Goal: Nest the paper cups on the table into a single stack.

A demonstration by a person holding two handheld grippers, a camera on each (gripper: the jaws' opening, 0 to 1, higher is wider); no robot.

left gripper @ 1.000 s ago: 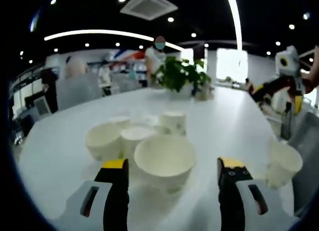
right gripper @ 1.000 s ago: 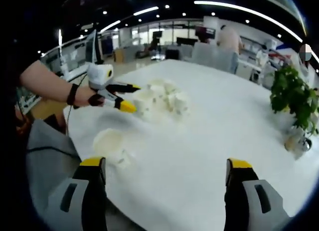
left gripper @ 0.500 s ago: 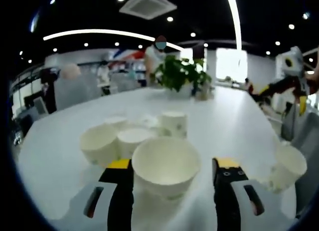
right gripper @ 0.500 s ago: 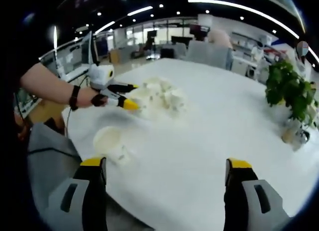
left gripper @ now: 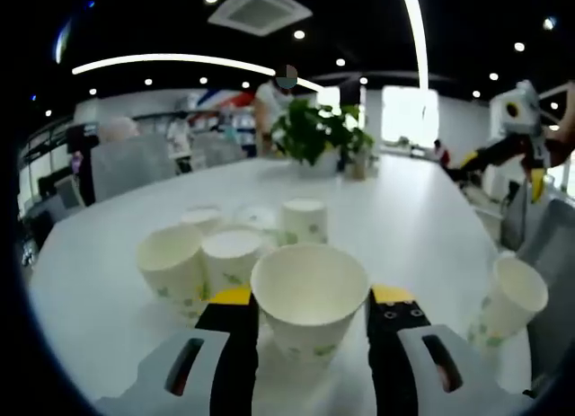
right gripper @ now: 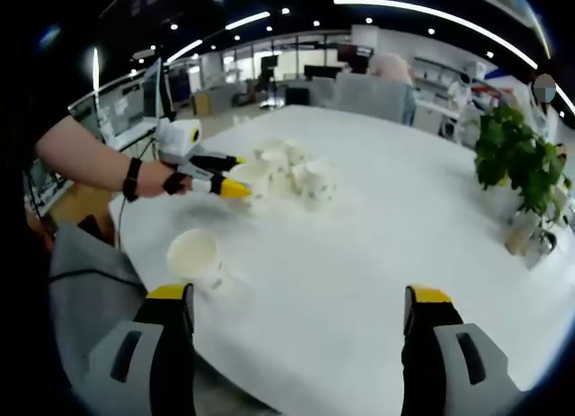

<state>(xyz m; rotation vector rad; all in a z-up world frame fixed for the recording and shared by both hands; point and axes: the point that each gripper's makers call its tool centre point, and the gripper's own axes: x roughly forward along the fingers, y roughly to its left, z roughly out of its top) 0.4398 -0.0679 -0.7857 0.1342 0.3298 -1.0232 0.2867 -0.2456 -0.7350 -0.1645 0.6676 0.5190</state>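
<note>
Pinching a paper cup (left gripper: 310,299) between its jaws, the left tool (left gripper: 310,301) faces more cups (left gripper: 229,254) just beyond. The right tool (right gripper: 301,299) hangs spread above the bench (right gripper: 377,245).

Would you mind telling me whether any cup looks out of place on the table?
One paper cup stands alone near the table edge, apart from the cluster of cups. Nothing looks spilled or damaged.

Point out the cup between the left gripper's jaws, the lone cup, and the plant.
Cup between the jaws (left gripper: 310,295): left gripper view, inner wall.
Lone cup (right gripper: 195,255): right gripper view, open mouth.
Plant (right gripper: 521,160): right gripper view, leaves.
</note>
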